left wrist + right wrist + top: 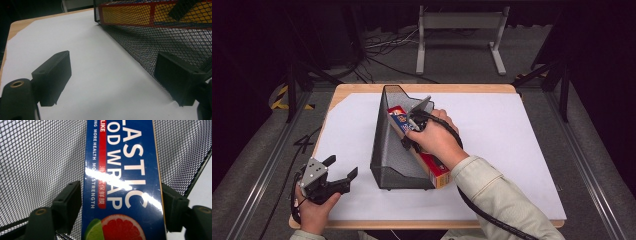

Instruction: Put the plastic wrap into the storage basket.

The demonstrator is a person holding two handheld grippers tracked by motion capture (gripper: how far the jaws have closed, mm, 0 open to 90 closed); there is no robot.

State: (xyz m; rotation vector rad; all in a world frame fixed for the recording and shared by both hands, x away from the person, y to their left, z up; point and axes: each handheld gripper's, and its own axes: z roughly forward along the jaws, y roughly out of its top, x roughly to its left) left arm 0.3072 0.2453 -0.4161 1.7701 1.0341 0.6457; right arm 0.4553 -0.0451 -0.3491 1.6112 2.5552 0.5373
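The table (522, 145), covered in white paper, has wide open room to the right and front-left. Left of centre stands a black mesh holder (387, 145), its open side facing right. Lying in it is a long plastic wrap box (432, 165), its length running from the far wall toward the near edge, reading "PLASTIC FOOD WRAP". The right gripper (414, 127) straddles it, fingers (68, 202) slightly apart from its sides. The left gripper (339, 167) hovers wide open, empty, near the front-left corner.
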